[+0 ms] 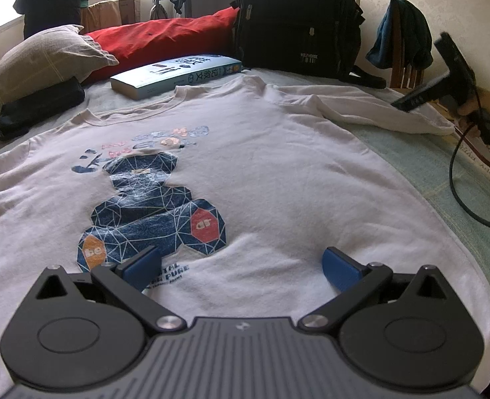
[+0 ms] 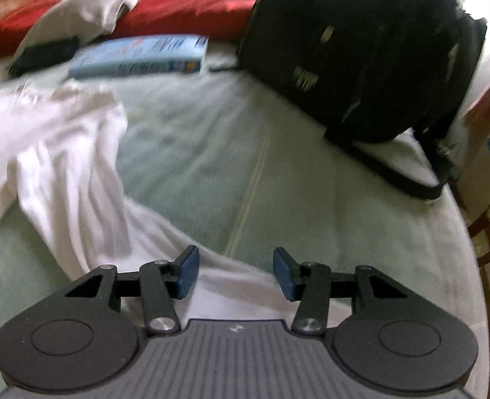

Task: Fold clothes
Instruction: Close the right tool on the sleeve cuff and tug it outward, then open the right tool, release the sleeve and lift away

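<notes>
In the left wrist view, a white shirt (image 1: 278, 166) with a blue bear print lies spread flat on the bed (image 1: 421, 173), collar toward the far end. The left gripper (image 1: 241, 262) hangs over the lower part of the shirt, just beside the print, with its jaws wide and nothing between them. Beyond the collar lies a book (image 1: 175, 74); left of the book are a grey pillow (image 1: 45, 56) and a red pillow (image 1: 165, 40), and right of the book stands a black backpack (image 1: 298, 23). The right gripper (image 1: 444, 76) shows at the right edge of the bed, near the sleeve (image 1: 388, 109) of the shirt; from here I cannot tell how its jaws stand. In the right wrist view, which is blurred, the right gripper (image 2: 235, 269) is over the sleeve (image 2: 78, 173), which lies stretched out on the green cover of the bed (image 2: 238, 153). Its jaws are about half open and the pads do not press the cloth. The backpack (image 2: 354, 53) stands beyond on the right, and the book (image 2: 145, 56) lies left of the backpack.
</notes>
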